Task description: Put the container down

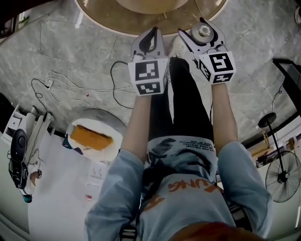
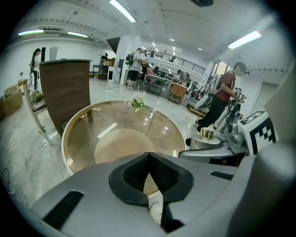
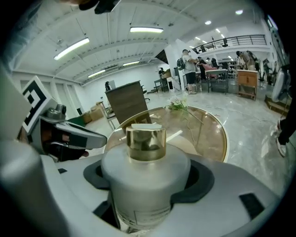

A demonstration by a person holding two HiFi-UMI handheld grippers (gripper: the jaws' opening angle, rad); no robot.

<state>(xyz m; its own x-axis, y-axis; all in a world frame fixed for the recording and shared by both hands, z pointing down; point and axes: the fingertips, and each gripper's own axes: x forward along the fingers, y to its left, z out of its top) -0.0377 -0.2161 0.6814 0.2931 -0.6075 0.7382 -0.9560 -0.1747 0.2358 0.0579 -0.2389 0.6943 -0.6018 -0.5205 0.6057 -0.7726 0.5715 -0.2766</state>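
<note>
Container of frosted white with a shiny gold cap (image 3: 145, 171) sits clamped in the right claw (image 3: 148, 181), the dark pads pressed against its round body on both sides. A printed label shows low on its front, too small to read. It stands upright in the grip, held in the air. From the head view the container (image 1: 203, 32) shows at the near edge of the round glass-topped bench with the gold rim (image 1: 94, 14), and the right claw (image 1: 203, 36) points toward that bench.

The left claw (image 2: 149, 159) is just beside it, clenched, its ribbed black pads meeting at the tips with nothing between them. In the head view the left claw (image 1: 151, 36) also points at the bench rim, level with the right one, with a small gap between the two.

Through the glass top (image 2: 69, 139) a round beige base shows underneath, and a green sprig with a pale flower (image 2: 138, 102) lies on the far side of the bench. Behind the bench stands a brown wooden cabinet (image 2: 64, 88).

The grey marbled floor (image 1: 70, 56) carries a loose white cable (image 1: 61, 84) to the person's left and a black standing fan (image 1: 282, 176) to the right. A person in a red shirt (image 2: 226, 92) stands well apart, farther back in the hall.
</note>
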